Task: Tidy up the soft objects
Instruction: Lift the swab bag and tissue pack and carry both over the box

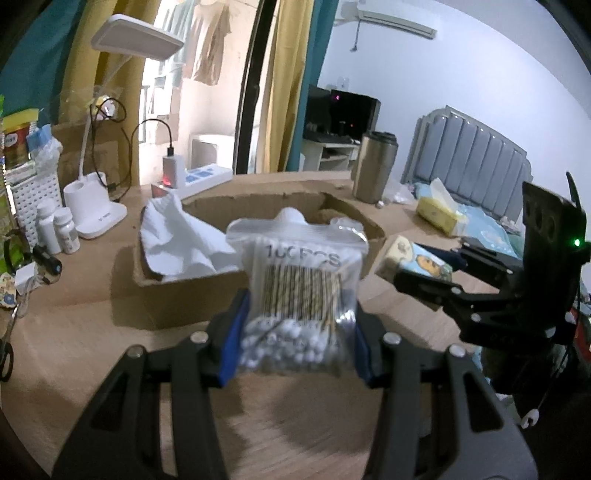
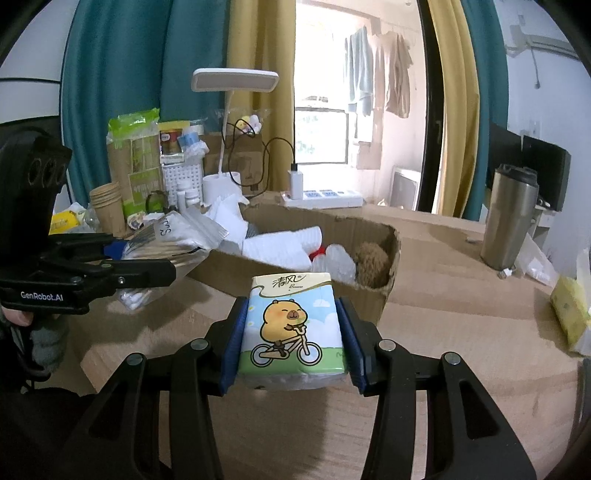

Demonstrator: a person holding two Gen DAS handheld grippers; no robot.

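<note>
Home bedroom, lived-in. Grey padded headboard (image 1: pixel 469 147) with blue bedding beside wooden desk (image 1: pixel 92 302). Teal and mustard curtains (image 2: pixel 122 74) frame window; washed shirts (image 2: pixel 380 81) hang outside. White wall air conditioner (image 1: pixel 395 20), white desk lamp (image 2: pixel 235 79), white power strip (image 2: pixel 321 197), steel travel mug (image 2: pixel 511 218).

1. A wood-grain counter (image 2: pixel 461 332) is seen.
2. An open cardboard box (image 2: pixel 384 295) is set at its middle.
3. A steel tumbler (image 2: pixel 509 218) stands to the right.
4. A white desk lamp (image 1: pixel 96 218), pill bottles (image 1: pixel 57 229) and a power strip (image 2: pixel 321 197) are ranged behind.
</note>
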